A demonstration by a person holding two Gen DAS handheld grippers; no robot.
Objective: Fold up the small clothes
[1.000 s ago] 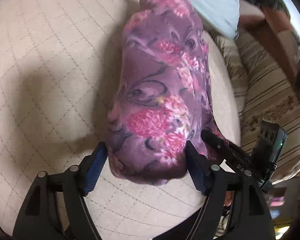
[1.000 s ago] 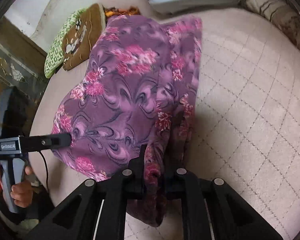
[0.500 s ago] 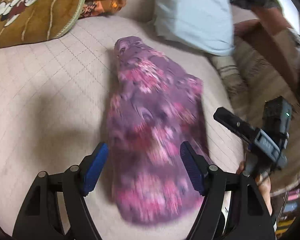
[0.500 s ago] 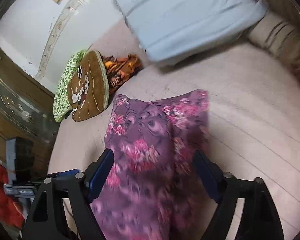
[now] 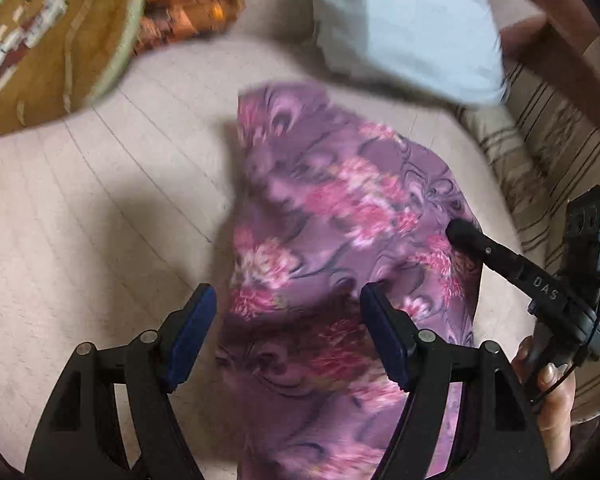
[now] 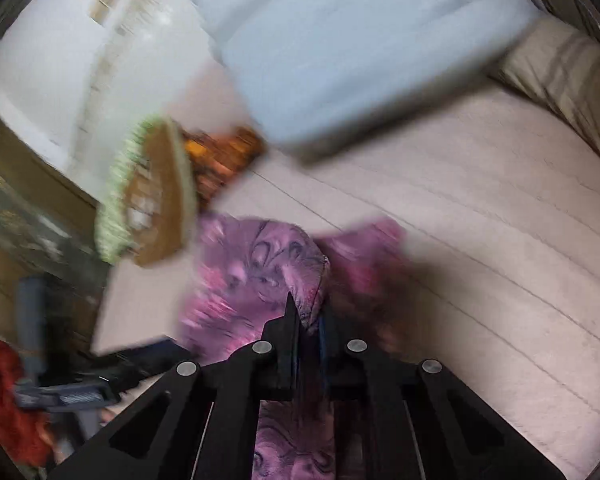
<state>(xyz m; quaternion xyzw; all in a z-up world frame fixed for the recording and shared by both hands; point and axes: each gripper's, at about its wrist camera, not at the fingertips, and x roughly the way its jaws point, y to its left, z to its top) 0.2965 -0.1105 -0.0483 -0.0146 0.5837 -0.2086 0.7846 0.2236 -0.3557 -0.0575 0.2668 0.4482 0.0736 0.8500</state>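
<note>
A purple garment with pink flowers [image 5: 332, 208] lies lengthwise on the beige quilted cushion [image 5: 80, 220]. My left gripper [image 5: 288, 292] hovers over its near end, open, the blue pads [image 5: 192, 324] wide apart; the left pad is clear of the cloth. My right gripper [image 6: 308, 312] is shut on a raised fold of the garment [image 6: 244, 280], cloth pinched between its fingers. In the left wrist view the right gripper [image 5: 460, 232] reaches in from the right, its tip at the garment's right edge, a hand [image 5: 552, 396] on its handle.
A light blue pillow [image 5: 400, 28] lies beyond the garment. A brown cushion with a green rim [image 5: 40, 40] and an orange cloth [image 5: 188, 12] sit at the far left. A striped cushion [image 5: 540, 152] borders the right side. A red cloth [image 6: 4, 400] lies low left.
Both grippers have drawn back along the garment, bringing pillow and cushions into view. The right gripper stood wide open half a second ago and has shut on a fold of cloth.
</note>
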